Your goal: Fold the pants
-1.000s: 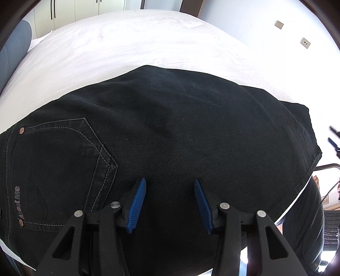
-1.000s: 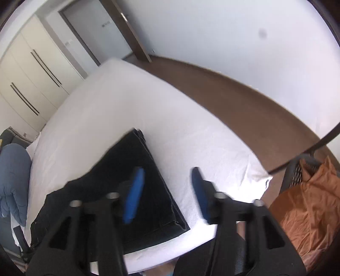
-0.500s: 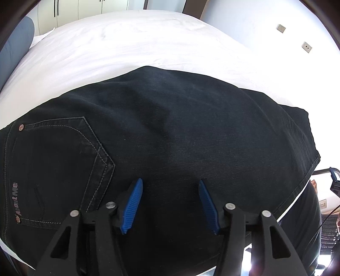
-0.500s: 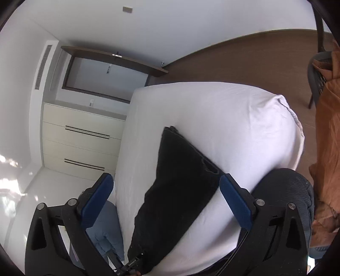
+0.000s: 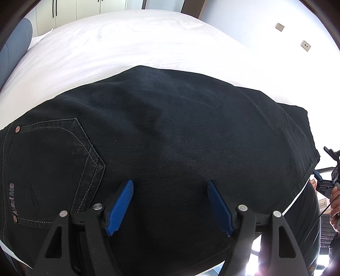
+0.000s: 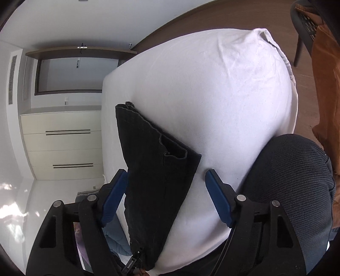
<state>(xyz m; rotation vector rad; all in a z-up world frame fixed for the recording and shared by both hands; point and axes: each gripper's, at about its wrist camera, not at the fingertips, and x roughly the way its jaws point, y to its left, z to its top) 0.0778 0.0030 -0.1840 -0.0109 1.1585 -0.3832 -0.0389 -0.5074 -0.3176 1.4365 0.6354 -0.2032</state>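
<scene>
Black denim pants (image 5: 170, 138) lie flat, folded lengthwise, on a white bed (image 5: 127, 46), back pocket at the left, leg hems at the right. My left gripper (image 5: 170, 203) is open just above the cloth near its front edge, holding nothing. In the right wrist view, rolled on its side, the pants (image 6: 153, 169) run from the hems toward the camera. My right gripper (image 6: 165, 191) is open with its fingers either side of the hem end, not closed on it. It also shows at the right edge of the left wrist view (image 5: 327, 180).
White bedsheet (image 6: 223, 95) spreads beyond the pants. A blue pillow (image 5: 14, 48) lies at the bed's far left. Cream wardrobe (image 6: 61, 144), brown floor (image 6: 244, 14) and a chair with orange cloth (image 6: 323, 53) stand around the bed. The person's dark-clad leg (image 6: 293, 191) is beside the bed.
My right gripper rolled onto its side and came down to the hem end of the pants. My left gripper opened wider and drew back slightly over the cloth.
</scene>
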